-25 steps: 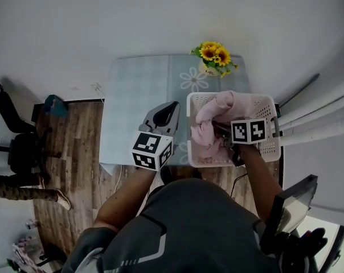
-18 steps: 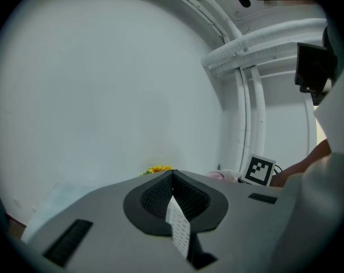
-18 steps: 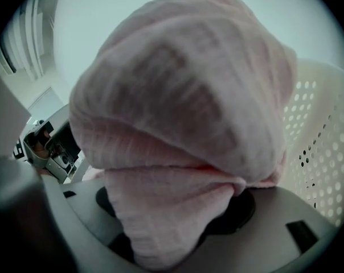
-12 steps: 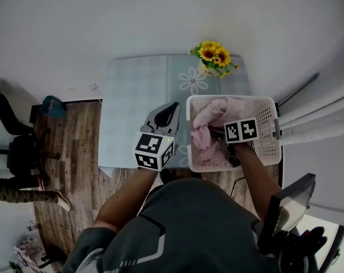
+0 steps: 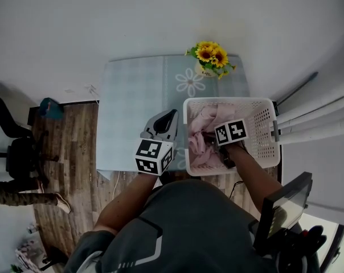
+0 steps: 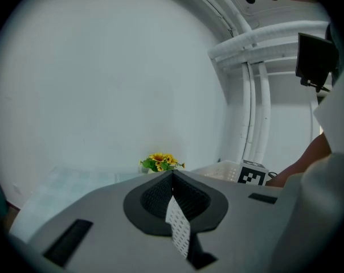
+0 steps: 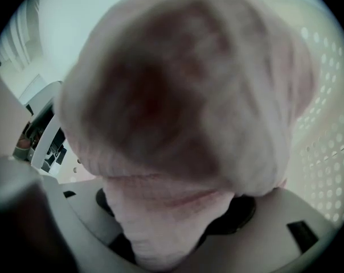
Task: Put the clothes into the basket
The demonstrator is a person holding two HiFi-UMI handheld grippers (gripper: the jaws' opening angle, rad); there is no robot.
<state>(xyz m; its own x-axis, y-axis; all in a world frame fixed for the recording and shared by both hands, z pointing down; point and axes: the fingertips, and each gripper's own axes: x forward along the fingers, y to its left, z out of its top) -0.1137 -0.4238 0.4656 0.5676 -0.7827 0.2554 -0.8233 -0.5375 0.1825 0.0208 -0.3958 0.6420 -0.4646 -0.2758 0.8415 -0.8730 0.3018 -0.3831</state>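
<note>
Head view: the pink garment [image 5: 201, 125] is bunched inside the white basket [image 5: 267, 148], and the right gripper [image 5: 218, 148] is sunk in with it. Left gripper view: the left gripper [image 6: 172, 174] is seen clenched and empty. Right gripper view: the pink garment [image 7: 183, 95] is grasped between the jaws. These are best opened wide and then lifted straight, lest folds be dragged out.

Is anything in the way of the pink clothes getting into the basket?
No, nothing visible. The right gripper grips the pink clothes, and they are already down inside the open-topped basket.
</note>
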